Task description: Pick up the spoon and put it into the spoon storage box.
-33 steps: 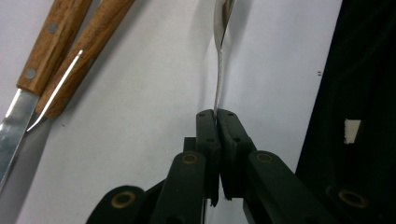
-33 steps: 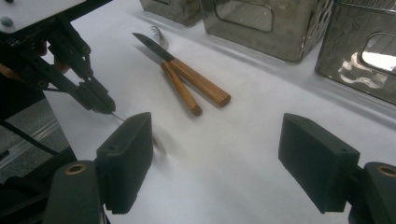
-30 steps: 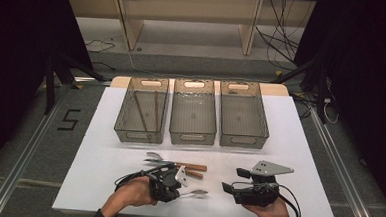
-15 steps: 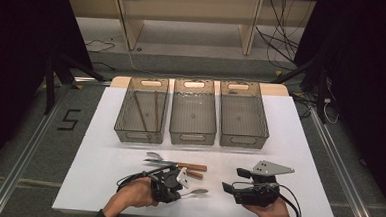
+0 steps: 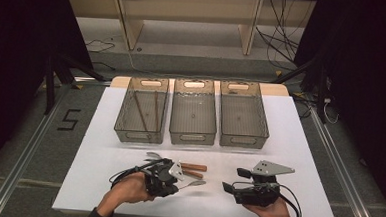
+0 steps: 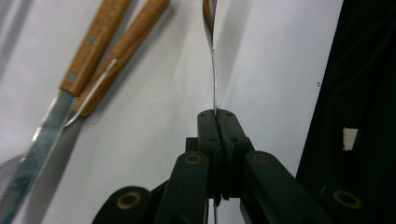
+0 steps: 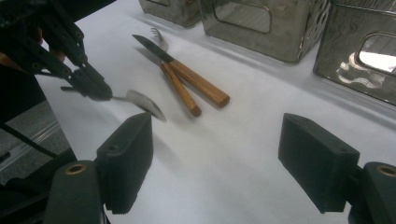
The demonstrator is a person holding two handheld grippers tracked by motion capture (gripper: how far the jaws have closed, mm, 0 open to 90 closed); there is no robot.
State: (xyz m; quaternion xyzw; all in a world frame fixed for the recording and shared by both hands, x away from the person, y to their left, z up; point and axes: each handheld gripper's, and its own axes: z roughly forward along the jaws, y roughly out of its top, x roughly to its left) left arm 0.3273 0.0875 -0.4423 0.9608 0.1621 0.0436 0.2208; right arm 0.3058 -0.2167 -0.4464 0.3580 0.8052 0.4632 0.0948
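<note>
Hardly anything has shifted since the earlier frames: the left gripper (image 5: pixel 177 180) sat low over the cutlery then as now, its jaws finishing their closing, and the right gripper (image 5: pixel 228 187) has kept its spot.

Beyond both claws, across the white table (image 5: pixel 303 159), stand three clear bins in a row. The left bin (image 5: pixel 141 111), straight ahead of the left claw, already holds two brown sticks (image 5: pixel 148 110), probably chopsticks; the middle bin (image 5: pixel 193 111) and the right bin (image 5: pixel 243 113) look bare. So the sorting seems barely begun, with most of the pile left.

The left claw is clenched on the thin handle of a metal spoon (image 6: pixel 212 56), whose handle runs straight out from the pinched tips, the bowl farthest from them. In the right gripper view the spoon (image 7: pixel 144 103) hangs a little off the table. It has been picked up but not carried to a bin.

Just beside the left claw, toward the bins, lie a wooden-handled knife (image 6: pixel 70 88) and a second wooden-handled piece (image 6: pixel 126 51), touching each other, with a fork (image 7: pixel 158 36) at their far end.

The right claw rests released, jaws wide apart with nothing between them.
</note>
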